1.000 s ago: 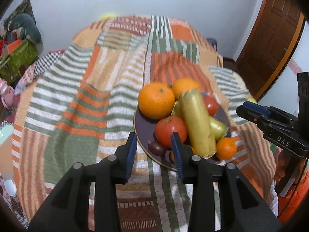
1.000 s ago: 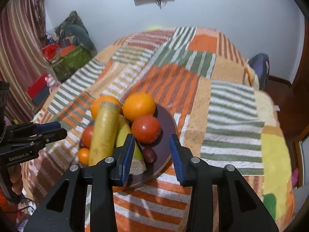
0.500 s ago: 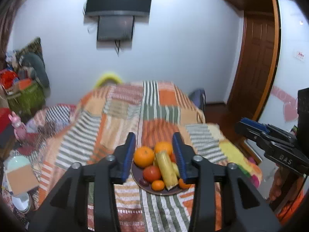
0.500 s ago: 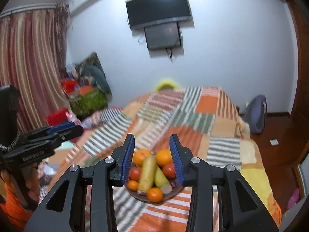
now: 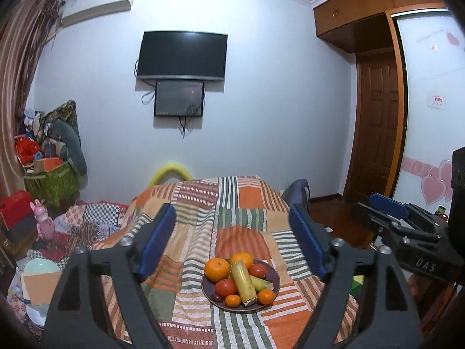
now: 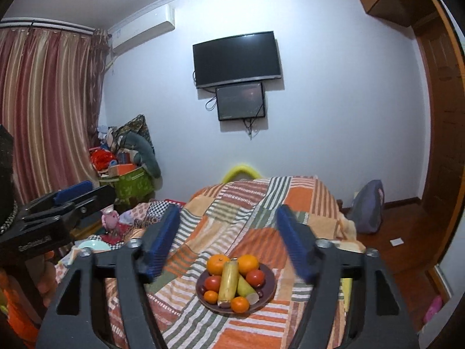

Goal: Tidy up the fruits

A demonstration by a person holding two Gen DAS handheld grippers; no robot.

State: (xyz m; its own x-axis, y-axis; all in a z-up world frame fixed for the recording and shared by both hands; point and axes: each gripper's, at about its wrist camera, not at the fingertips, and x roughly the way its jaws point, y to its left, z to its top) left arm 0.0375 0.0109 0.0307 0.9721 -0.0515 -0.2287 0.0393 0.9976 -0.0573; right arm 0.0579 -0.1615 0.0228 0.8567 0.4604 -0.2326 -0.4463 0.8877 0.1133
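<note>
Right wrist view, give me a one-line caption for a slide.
Open right gripper held back from a dark plate of oranges, tomatoes and a long yellow fruit on a patchwork bedspread.

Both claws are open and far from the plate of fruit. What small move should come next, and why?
Probably nothing more than lowering both away. The plate already holds the oranges, tomatoes and the long yellow fruit in one pile on the bedspread, and the left claw and right claw are empty.
</note>
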